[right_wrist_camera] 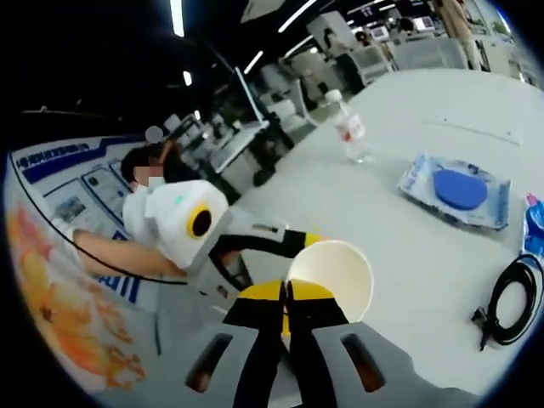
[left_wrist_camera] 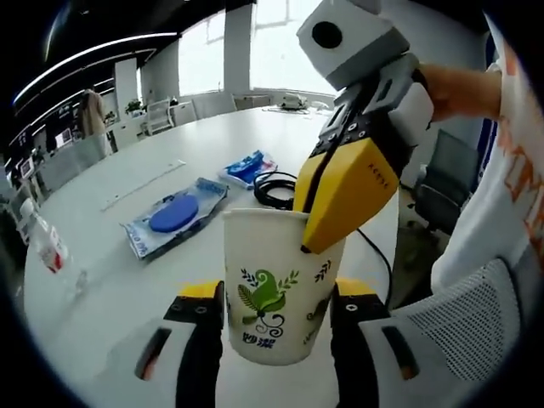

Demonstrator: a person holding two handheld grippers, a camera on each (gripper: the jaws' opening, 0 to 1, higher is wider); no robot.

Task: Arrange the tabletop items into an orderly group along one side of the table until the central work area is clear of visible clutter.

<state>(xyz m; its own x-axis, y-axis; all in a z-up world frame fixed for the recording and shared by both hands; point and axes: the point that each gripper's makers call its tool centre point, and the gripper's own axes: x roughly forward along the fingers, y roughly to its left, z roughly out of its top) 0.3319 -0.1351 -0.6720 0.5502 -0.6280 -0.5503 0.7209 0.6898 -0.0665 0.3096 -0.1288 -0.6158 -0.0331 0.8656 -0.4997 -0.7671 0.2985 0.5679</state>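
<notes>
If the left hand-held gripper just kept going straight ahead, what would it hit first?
Nothing new: the paper cup already sits between its jaws. Beyond it, probably the right hand-held gripper pinching the cup's rim, then the coiled black cable, though depth is unclear.

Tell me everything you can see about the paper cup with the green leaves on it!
The paper cup is white and looks like thin paper, with a green leaf picture and dark swirls and characters printed on its side. It stands upright and looks empty, plain pale inside. The left gripper has a jaw on each side of its lower half. The right gripper pinches its rim, one yellow-tipped jaw outside, the other inside. It sits near the edge of the white table.
</notes>
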